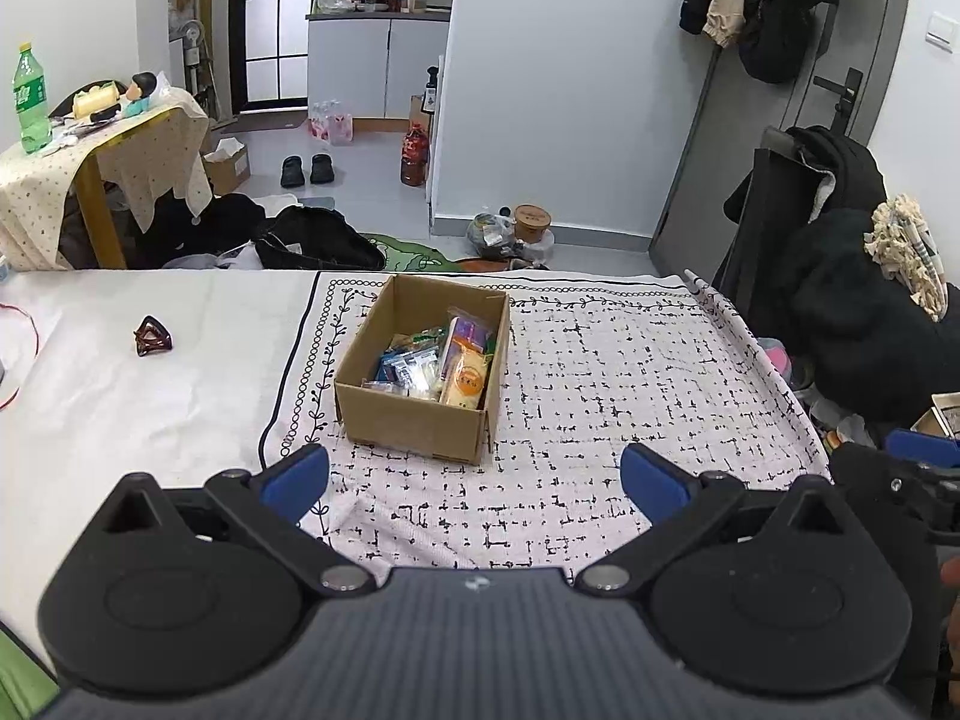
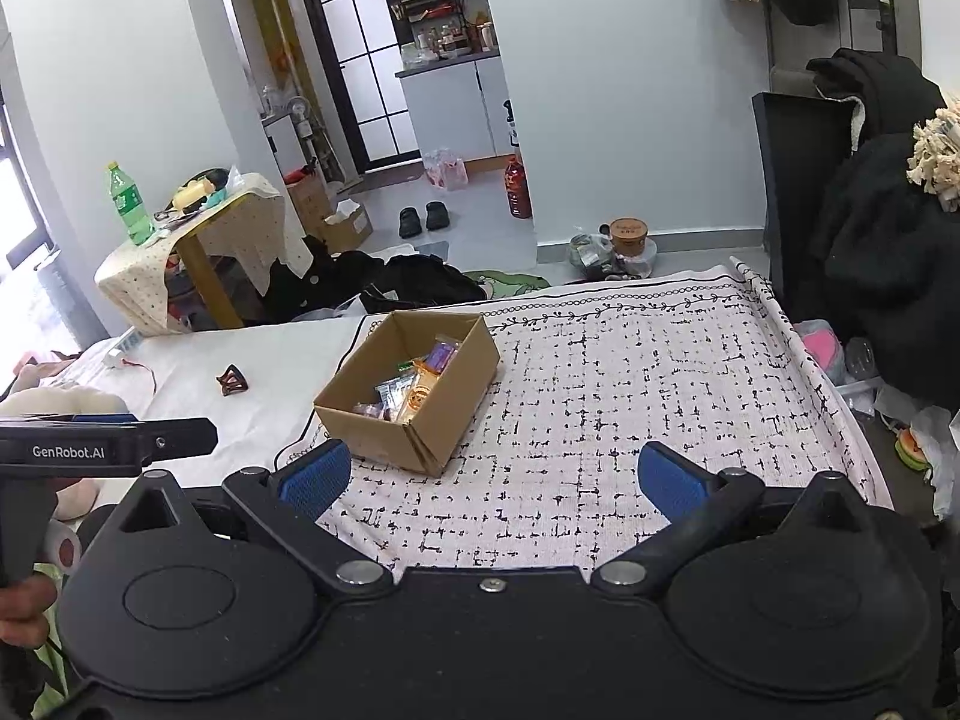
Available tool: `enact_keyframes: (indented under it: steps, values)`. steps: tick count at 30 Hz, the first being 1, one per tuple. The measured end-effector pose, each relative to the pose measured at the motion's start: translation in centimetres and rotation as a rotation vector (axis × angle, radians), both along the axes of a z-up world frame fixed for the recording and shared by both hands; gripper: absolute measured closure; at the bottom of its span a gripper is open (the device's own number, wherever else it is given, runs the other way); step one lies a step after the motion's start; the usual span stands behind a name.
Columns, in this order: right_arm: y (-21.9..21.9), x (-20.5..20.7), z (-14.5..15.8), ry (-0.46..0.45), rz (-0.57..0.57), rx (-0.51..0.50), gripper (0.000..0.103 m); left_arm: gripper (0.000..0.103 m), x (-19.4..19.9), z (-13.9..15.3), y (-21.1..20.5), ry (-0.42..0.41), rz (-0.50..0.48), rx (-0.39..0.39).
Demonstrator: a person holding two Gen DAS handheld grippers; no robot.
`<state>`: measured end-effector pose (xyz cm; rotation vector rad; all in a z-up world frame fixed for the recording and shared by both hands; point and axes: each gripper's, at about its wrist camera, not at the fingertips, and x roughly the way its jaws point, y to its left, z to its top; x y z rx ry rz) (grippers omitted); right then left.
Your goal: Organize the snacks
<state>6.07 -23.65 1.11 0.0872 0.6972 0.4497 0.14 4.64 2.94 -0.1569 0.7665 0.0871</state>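
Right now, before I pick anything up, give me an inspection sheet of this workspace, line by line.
Surface: patterned cloth on the right, plain white sheet on the left.
Job's things: open cardboard box on the cloth, snack packets inside; no snacks seen outside it.
Clutter: dark hair claw on the white sheet.
Grippers: left hand-held gripper open, empty; right hand-held gripper open, empty; both short of the box.
Cables: red wire at the sheet's left edge.
Surroundings: side table with green bottle, shoes on the floor, dark clothes piled right.
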Motion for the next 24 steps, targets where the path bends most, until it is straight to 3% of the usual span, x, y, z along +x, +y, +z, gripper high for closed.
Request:
enact_keyframes:
  steps: [24]
  values:
    - [0.25, -0.09, 0.18, 0.0, -0.004, -0.023, 0.0, 0.0, -0.21, -0.13, -1.04, 0.009, -0.035, -0.003]
